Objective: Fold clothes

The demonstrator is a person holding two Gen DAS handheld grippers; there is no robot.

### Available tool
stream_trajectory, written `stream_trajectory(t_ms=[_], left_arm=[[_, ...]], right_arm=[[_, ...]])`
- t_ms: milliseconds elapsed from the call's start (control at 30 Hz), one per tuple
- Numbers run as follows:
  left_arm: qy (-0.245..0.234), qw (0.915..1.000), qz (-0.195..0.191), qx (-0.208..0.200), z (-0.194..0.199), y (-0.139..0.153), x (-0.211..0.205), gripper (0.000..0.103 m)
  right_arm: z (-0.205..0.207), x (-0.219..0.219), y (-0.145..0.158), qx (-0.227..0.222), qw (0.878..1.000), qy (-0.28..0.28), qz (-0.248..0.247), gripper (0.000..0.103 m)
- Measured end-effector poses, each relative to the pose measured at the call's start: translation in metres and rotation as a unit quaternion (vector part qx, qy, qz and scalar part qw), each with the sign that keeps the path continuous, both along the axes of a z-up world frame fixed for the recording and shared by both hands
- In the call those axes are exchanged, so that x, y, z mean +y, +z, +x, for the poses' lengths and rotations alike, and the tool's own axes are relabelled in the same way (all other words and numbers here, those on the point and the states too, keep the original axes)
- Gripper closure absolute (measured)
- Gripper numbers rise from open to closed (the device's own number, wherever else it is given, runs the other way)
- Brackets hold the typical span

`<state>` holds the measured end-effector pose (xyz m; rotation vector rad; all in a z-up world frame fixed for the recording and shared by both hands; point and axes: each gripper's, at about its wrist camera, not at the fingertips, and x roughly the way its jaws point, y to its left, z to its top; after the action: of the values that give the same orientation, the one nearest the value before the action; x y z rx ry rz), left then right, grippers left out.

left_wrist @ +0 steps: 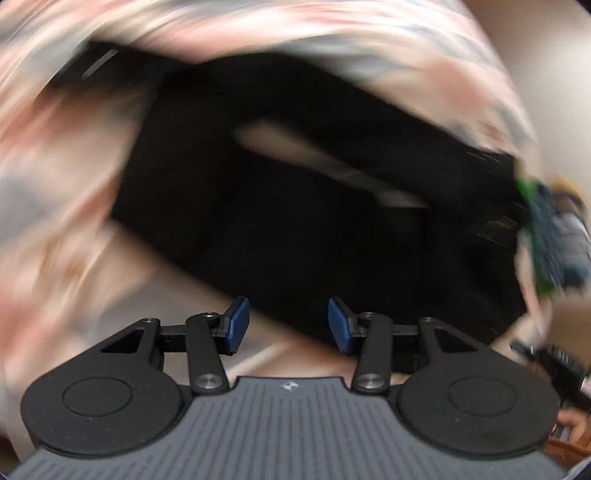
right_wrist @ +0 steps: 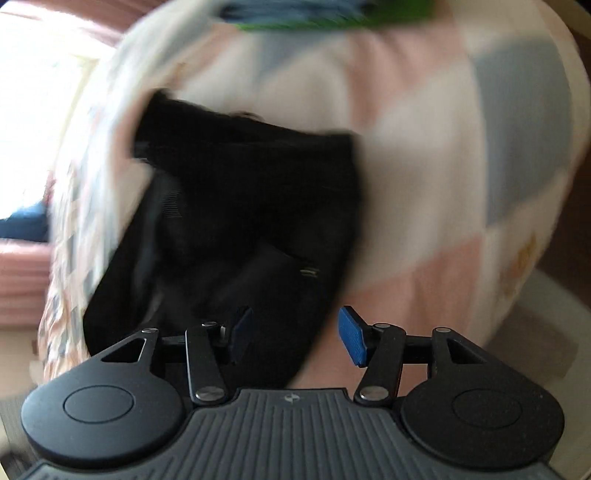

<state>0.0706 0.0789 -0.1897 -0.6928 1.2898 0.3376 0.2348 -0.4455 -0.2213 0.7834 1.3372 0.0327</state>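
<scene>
- Left wrist view: left claw (left_wrist: 288, 323) wide, holding nothing; black garment (left_wrist: 295, 206) spread on checked bed cover (left_wrist: 55, 155); pale gap through its middle; other hand (left_wrist: 570, 421) at the frame's right edge; heavy blur.
- Right wrist view: right claw (right_wrist: 295, 338) wide, empty; garment (right_wrist: 240, 206) bunched ahead-left; green-blue item (right_wrist: 332, 13) cut off at top.

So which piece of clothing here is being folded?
Look at the bed with its pastel patchwork quilt in pink, white and blue. The black garment lies on it, the only dark, plain thing there. Both pairs of jaws stand open, holding nothing.
</scene>
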Motion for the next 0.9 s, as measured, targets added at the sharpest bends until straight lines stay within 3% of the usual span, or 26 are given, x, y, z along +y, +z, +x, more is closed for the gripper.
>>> stream_trajectory(t_ms=[100, 200, 233, 400, 600, 667, 733, 767, 800, 833, 867, 900], left_arm=[[0.094, 0.9954, -0.015, -0.009, -0.039, -0.009, 0.032, 0.061], [0.175, 0.9829, -0.03, -0.048, -0.061, -0.015, 0.062, 0.054], [0.201, 0.9771, -0.04, -0.059, -0.065, -0.02, 0.071, 0.052], [0.314, 0.9401, -0.093, -0.096, -0.074, -0.058, 0.111, 0.051], [0.394, 0.9007, -0.139, -0.119, -0.064, -0.102, 0.14, 0.052], [0.387, 0.9018, -0.148, -0.122, -0.053, -0.112, 0.144, 0.063], [0.37, 0.9093, -0.147, -0.121, -0.041, -0.115, 0.146, 0.077], [0.36, 0.9142, -0.142, -0.12, -0.037, -0.113, 0.147, 0.09], [0.35, 0.9189, -0.136, -0.122, -0.033, -0.109, 0.148, 0.098], [0.332, 0.9264, -0.12, -0.131, -0.03, -0.098, 0.146, 0.098], [0.309, 0.9349, -0.099, -0.143, -0.027, -0.084, 0.143, 0.099], [0.287, 0.9423, -0.077, -0.155, -0.024, -0.069, 0.141, 0.099]], right_arm=[[0.003, -0.008, -0.022, 0.003, 0.999, -0.034, -0.006, 0.045], [0.01, -0.012, -0.027, -0.018, 0.998, -0.059, -0.005, 0.035], [0.012, -0.012, -0.03, -0.022, 0.997, -0.067, -0.012, 0.027], [0.015, -0.013, -0.045, -0.025, 0.991, -0.132, -0.004, 0.027], [0.016, -0.004, -0.053, -0.028, 0.982, -0.187, 0.009, 0.027], [0.019, -0.002, -0.054, -0.03, 0.981, -0.191, 0.006, 0.026], [0.024, 0.002, -0.056, -0.034, 0.981, -0.193, 0.005, 0.027], [0.029, 0.003, -0.057, -0.037, 0.981, -0.191, 0.006, 0.039], [0.033, 0.004, -0.055, -0.028, 0.983, -0.182, -0.007, 0.043], [0.037, 0.005, -0.054, -0.018, 0.985, -0.173, -0.021, 0.06], [0.041, 0.006, -0.052, -0.007, 0.986, -0.163, -0.036, 0.084], [0.042, 0.005, -0.048, -0.004, 0.987, -0.152, -0.043, 0.084]])
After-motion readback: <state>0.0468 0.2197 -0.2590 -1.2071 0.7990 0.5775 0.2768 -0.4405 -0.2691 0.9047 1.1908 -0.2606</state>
